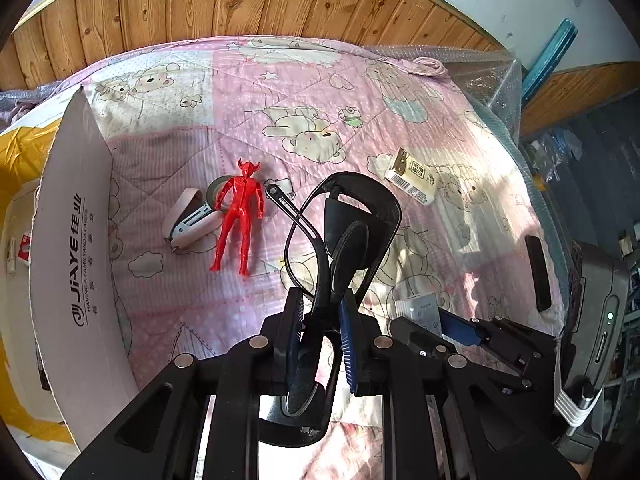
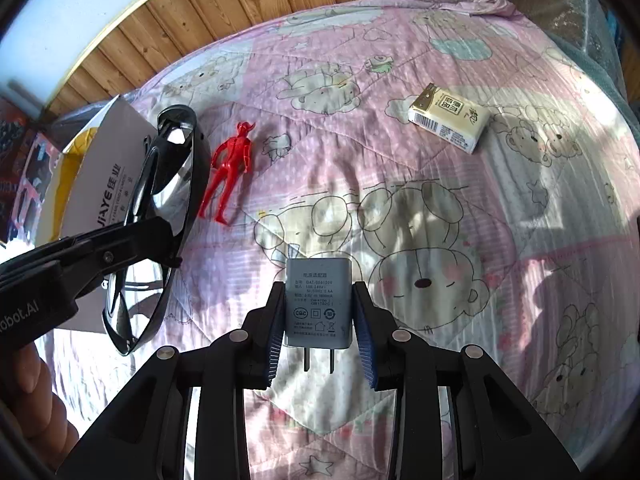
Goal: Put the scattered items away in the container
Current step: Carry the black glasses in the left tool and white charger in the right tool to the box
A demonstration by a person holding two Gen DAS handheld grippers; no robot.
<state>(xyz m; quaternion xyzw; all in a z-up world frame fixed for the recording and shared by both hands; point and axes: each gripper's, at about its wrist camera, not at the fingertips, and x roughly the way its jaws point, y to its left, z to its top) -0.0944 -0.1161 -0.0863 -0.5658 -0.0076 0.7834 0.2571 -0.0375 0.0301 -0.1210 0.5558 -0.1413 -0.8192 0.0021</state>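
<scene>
My left gripper (image 1: 320, 320) is shut on a pair of black sunglasses (image 1: 344, 216), held upright over the pink quilt. In the right wrist view the sunglasses (image 2: 172, 184) hang in front of the cardboard box (image 2: 104, 168). My right gripper (image 2: 319, 290) is shut on a grey power adapter (image 2: 318, 304), prongs toward the camera. A red toy figure (image 1: 238, 216) lies on the quilt, partly over a grey tape roll (image 1: 214, 194) and next to a pink stapler (image 1: 192, 224). A tissue pack (image 2: 450, 118) lies at the far right. The box flap (image 1: 76, 248) rises at the left.
The bear-patterned quilt (image 2: 400, 60) covers a bed against a wooden wall panel (image 1: 240, 0). Bubble wrap (image 1: 488, 76) lines the bed's right edge. A person's hand (image 2: 28, 380) holds the left gripper. Yellow lining shows inside the box (image 1: 20, 148).
</scene>
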